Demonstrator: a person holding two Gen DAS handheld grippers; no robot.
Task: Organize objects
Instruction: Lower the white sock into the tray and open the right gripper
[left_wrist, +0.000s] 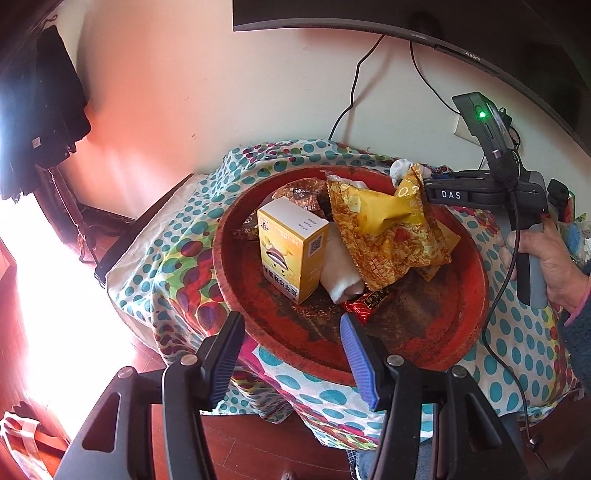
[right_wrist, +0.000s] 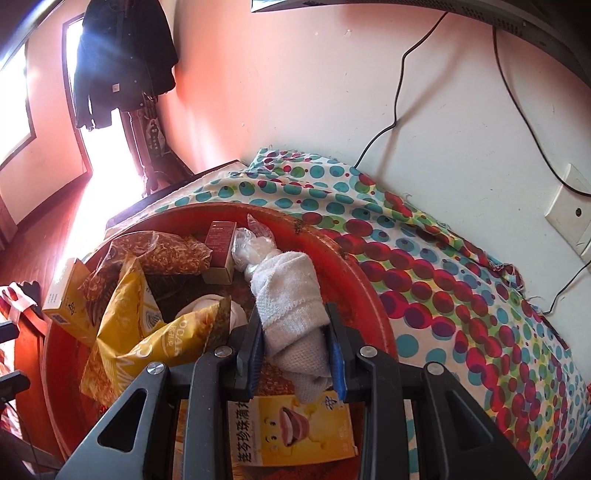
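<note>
A round red tray (left_wrist: 469, 314) sits on a polka-dot cloth and holds snack bags, boxes and white cloths. My left gripper (left_wrist: 291, 354) is open and empty at the tray's near rim, in front of a yellow box (left_wrist: 291, 247) and a white rolled cloth (left_wrist: 341, 269). A large yellow snack bag (left_wrist: 384, 229) lies across the middle. My right gripper (right_wrist: 295, 343) is shut on a white towel (right_wrist: 291, 291) over the tray (right_wrist: 369, 288). In the left wrist view the right gripper (left_wrist: 424, 184) shows at the tray's far right, with the towel (left_wrist: 400, 168) partly hidden behind the bag.
The polka-dot cloth (right_wrist: 461, 266) covers the table against the wall. A red box (right_wrist: 221, 240) and a clear plastic wrap (right_wrist: 251, 240) lie at the tray's far side. Black cables (right_wrist: 395, 103) hang down the wall below a monitor (left_wrist: 406, 22). A wall socket (right_wrist: 569, 210) is at right.
</note>
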